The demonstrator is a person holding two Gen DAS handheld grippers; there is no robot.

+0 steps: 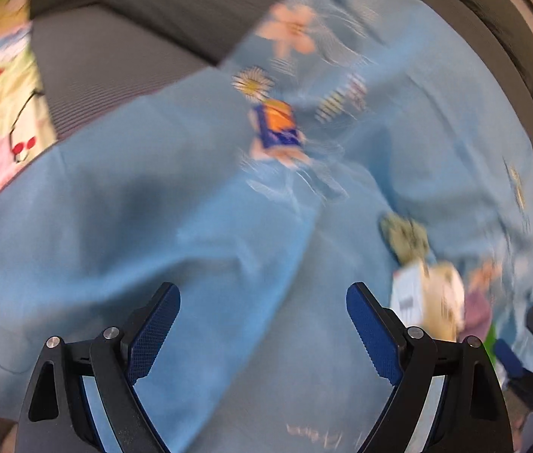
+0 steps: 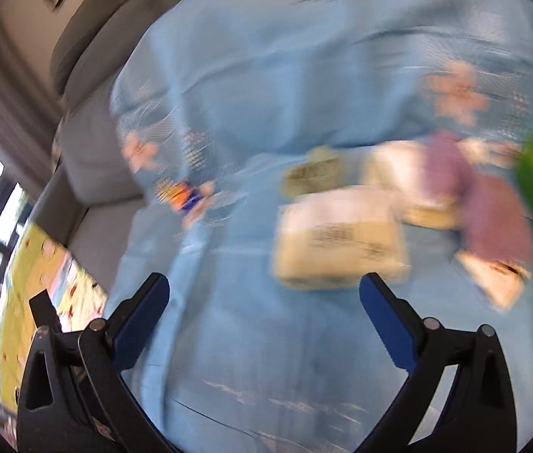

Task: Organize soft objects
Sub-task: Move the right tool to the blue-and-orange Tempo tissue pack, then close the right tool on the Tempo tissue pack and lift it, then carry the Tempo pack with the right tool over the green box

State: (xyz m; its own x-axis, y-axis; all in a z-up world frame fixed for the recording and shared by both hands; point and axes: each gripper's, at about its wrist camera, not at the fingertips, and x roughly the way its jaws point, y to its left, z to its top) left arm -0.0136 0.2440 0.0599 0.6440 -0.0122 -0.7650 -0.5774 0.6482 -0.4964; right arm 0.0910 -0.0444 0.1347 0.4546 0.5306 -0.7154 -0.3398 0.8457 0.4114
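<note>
A light-blue flower-printed sheet (image 2: 266,87) covers the grey sofa (image 1: 115,37), blurred pale packets (image 2: 338,238) and a purple cloth (image 2: 492,219) lying on it, beneath the wide-open, empty left gripper (image 1: 262,302) and right gripper (image 2: 264,294).

Both units same build: left gripper (image 1: 263,304) and right gripper (image 2: 264,294) have black plastic linkage arms with triangular cutouts, silver pivot screws, and blue cross-hatched, saw-edged pads on the jaws.
</note>
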